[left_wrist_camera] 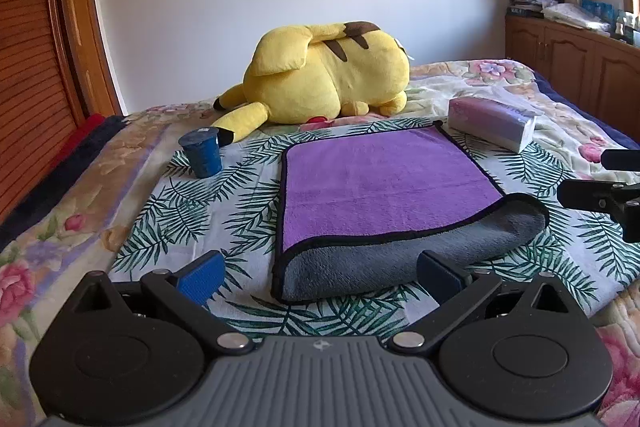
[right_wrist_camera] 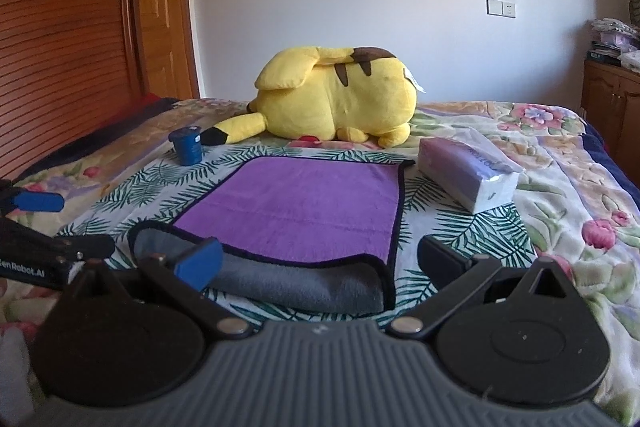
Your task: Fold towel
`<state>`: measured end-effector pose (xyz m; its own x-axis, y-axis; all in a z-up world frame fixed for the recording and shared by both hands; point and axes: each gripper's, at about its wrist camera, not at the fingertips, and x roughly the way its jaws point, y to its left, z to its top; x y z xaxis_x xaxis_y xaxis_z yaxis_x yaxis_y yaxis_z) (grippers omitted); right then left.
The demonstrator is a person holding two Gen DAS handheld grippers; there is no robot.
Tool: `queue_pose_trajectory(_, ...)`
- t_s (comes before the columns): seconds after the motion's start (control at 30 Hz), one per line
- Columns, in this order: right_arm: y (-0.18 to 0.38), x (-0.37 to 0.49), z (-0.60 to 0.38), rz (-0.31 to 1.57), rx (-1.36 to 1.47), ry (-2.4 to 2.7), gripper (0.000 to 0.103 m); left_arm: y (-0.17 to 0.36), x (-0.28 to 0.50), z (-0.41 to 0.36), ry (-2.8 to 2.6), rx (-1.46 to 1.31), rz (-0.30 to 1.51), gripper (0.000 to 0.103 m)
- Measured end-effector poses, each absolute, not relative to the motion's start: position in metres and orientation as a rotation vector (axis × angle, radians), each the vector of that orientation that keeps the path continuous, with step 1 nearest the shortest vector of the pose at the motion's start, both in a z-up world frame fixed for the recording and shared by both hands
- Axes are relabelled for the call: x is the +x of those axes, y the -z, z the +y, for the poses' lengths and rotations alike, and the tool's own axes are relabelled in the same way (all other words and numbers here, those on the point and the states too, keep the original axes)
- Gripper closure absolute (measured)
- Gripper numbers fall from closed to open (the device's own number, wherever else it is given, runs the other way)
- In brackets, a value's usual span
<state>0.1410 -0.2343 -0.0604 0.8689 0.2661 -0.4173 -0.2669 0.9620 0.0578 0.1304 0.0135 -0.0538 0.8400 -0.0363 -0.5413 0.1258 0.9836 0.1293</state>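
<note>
Half-folded towel (left_wrist_camera: 384, 187) between 2 parted grippers

You're getting soft daylight coming in from the right of your grippers; fisheye is bending the wardrobe (left_wrist_camera: 36, 67) at the left edge, and corners are darkening, blurring slightly.

We see the towel (left_wrist_camera: 384, 187) (right_wrist_camera: 304, 203), purple with dark piping, lying flat on the bed, its near edge rolled back showing grey.

Wardrobe (right_wrist_camera: 80, 7) cut off at left; cabinet-top clutter (left_wrist_camera: 560, 3) indistinct.
</note>
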Motion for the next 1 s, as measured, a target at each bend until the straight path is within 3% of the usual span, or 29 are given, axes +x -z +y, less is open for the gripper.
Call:
queue_pose_trajectory(0.6, 0.081, 0.196, -0.243, 0.512, 0.017, -0.277, 0.000, 0.076, 0.179, 0.035, 0.105, 0.128, 0.635, 0.001)
queue_pose_trajectory(1.0, 0.099, 0.221, -0.243, 0.617, 0.009, -0.308, 0.001, 0.093, 0.209, 0.049, 0.114, 0.097, 0.694, 0.013)
